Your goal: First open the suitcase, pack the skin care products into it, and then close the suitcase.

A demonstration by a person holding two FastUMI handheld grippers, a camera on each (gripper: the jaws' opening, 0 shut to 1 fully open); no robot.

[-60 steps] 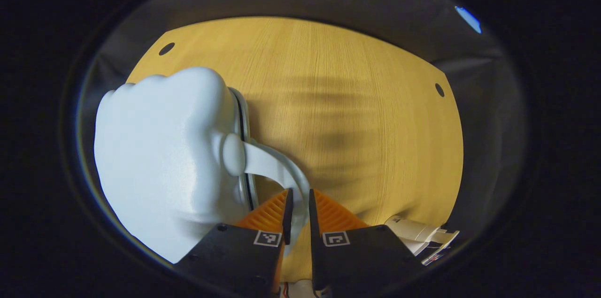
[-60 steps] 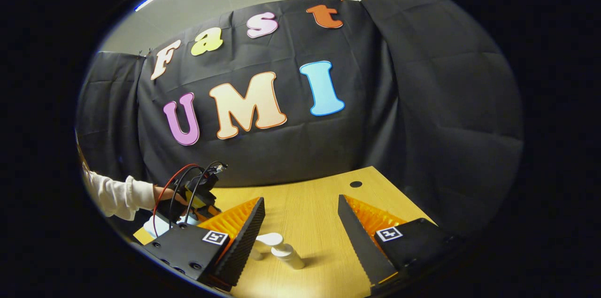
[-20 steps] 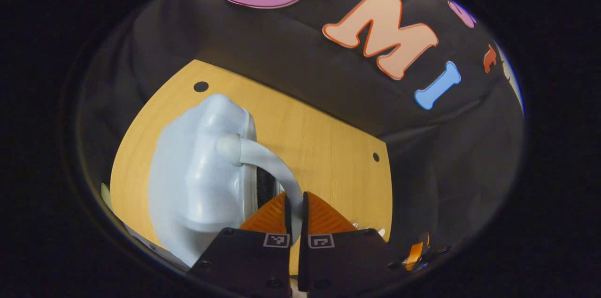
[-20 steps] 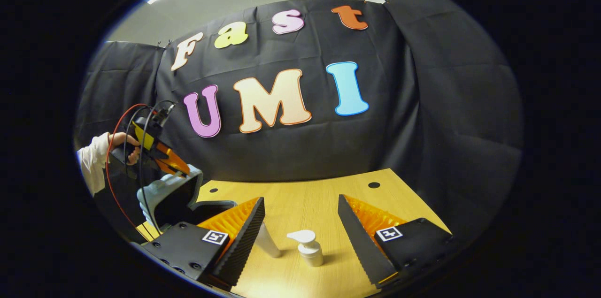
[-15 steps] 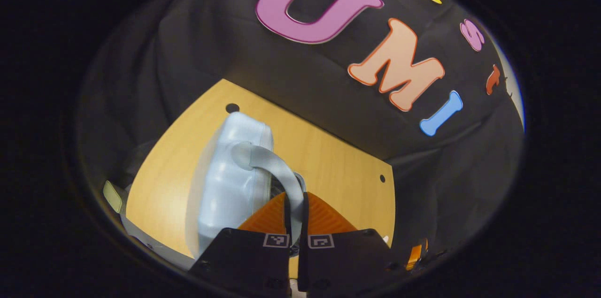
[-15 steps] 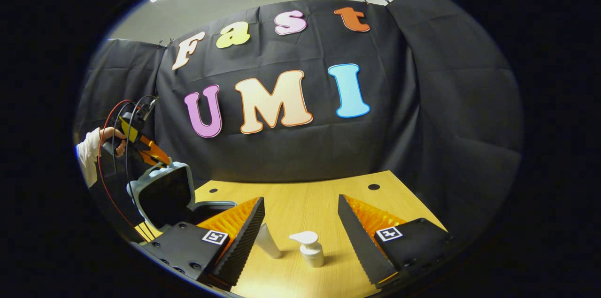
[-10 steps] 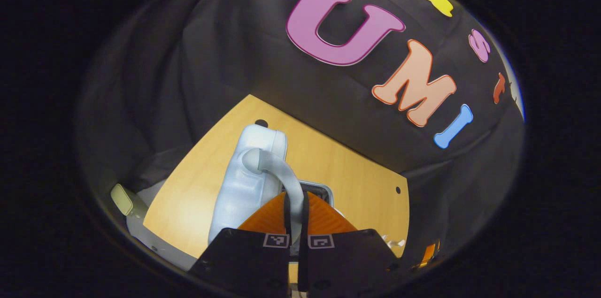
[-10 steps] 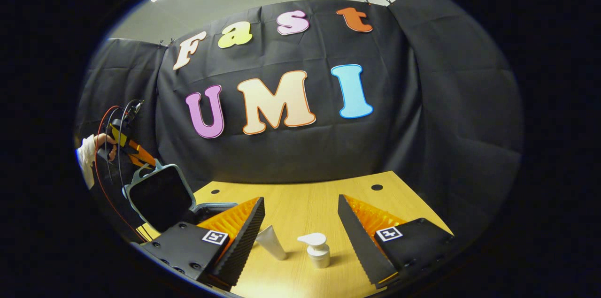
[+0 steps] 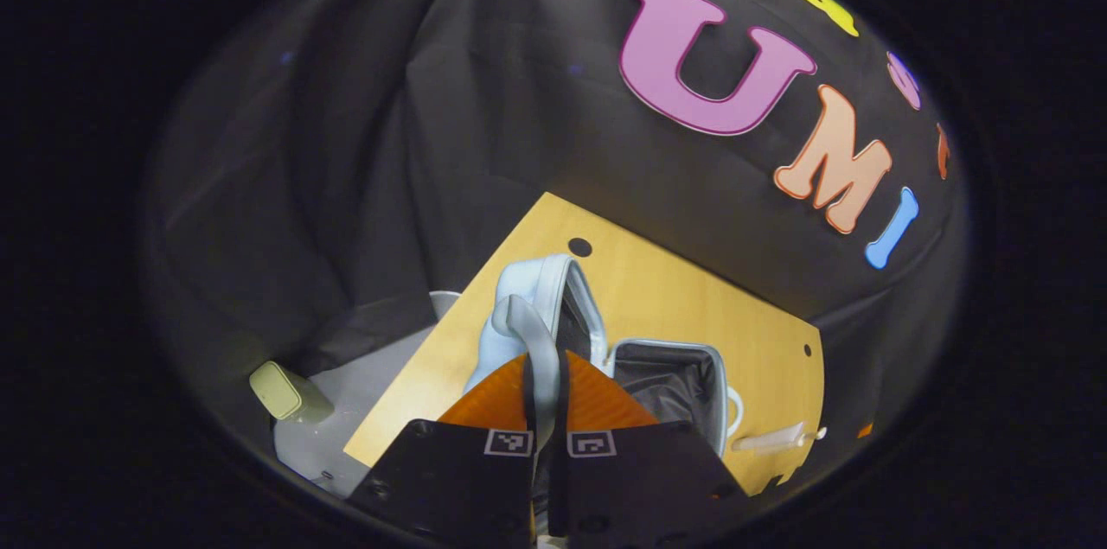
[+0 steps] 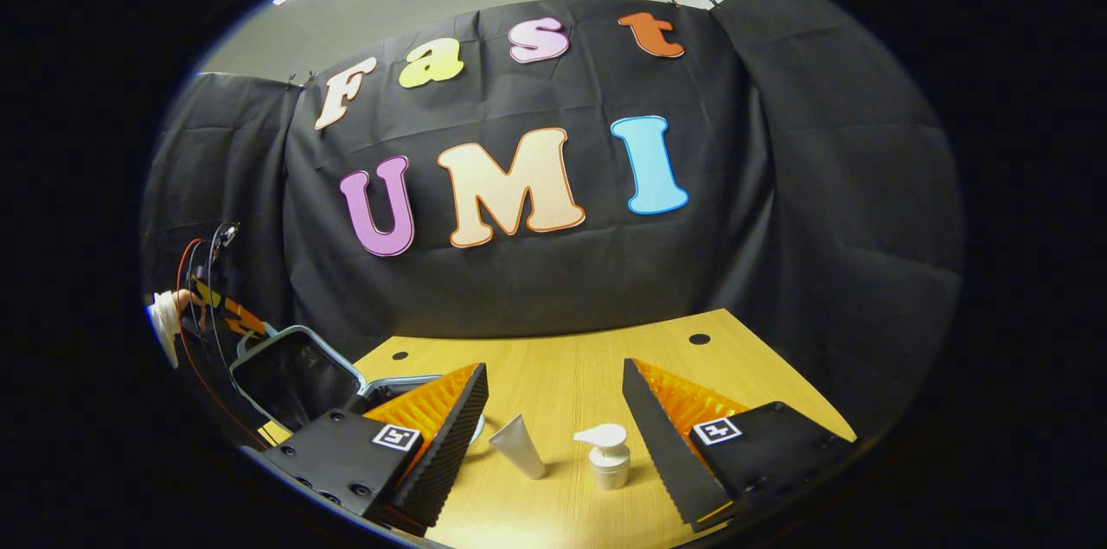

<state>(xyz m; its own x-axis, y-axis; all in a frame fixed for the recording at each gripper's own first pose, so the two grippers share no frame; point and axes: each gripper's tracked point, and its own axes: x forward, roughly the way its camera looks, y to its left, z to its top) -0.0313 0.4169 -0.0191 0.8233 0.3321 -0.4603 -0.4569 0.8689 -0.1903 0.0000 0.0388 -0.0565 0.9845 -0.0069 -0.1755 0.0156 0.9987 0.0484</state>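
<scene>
- The wooden table (image 10: pixel 553 376) fills the lower part of the right gripper view, with two small round holes near its back edge; in the left gripper view its pale top (image 9: pixel 657 290) runs at a slant under the black cloth wall (image 10: pixel 536 281).
- The suitcase (image 9: pixel 666 376), a light blue hard-shell case, lies open on the table, its dark-lined bottom half flat on the wood.
- The suitcase lid (image 9: pixel 540 298) stands raised at the hinge side (tilted, not flat), and its dark lining (image 10: pixel 290 376) faces the right gripper view's camera.
- The left gripper (image 9: pixel 545 385) is clamped on the lid's pale handle strap (image 9: pixel 527 328), both fingers pressing on the strap from either side.
- In the right gripper view the same gripper (image 10: pixel 229 311) shows far off at the left edge, at the top of the raised lid, with a hand (image 10: pixel 177 303) and a white sleeve behind it and red and black cables hanging down.
- The right gripper (image 10: pixel 553 419) hangs low over the table with its fingers wide apart, gripping nothing.
- A white pump bottle (image 10: pixel 608 456) stands upright on the table between those fingers (closer to the right one).
- A white tube (image 10: pixel 519 445) lies tilted just beside the pump bottle, on its left, near the open suitcase.
- A small pale green object (image 9: pixel 290 393) sits on the grey floor beyond the table's edge; what it is cannot be told.
</scene>
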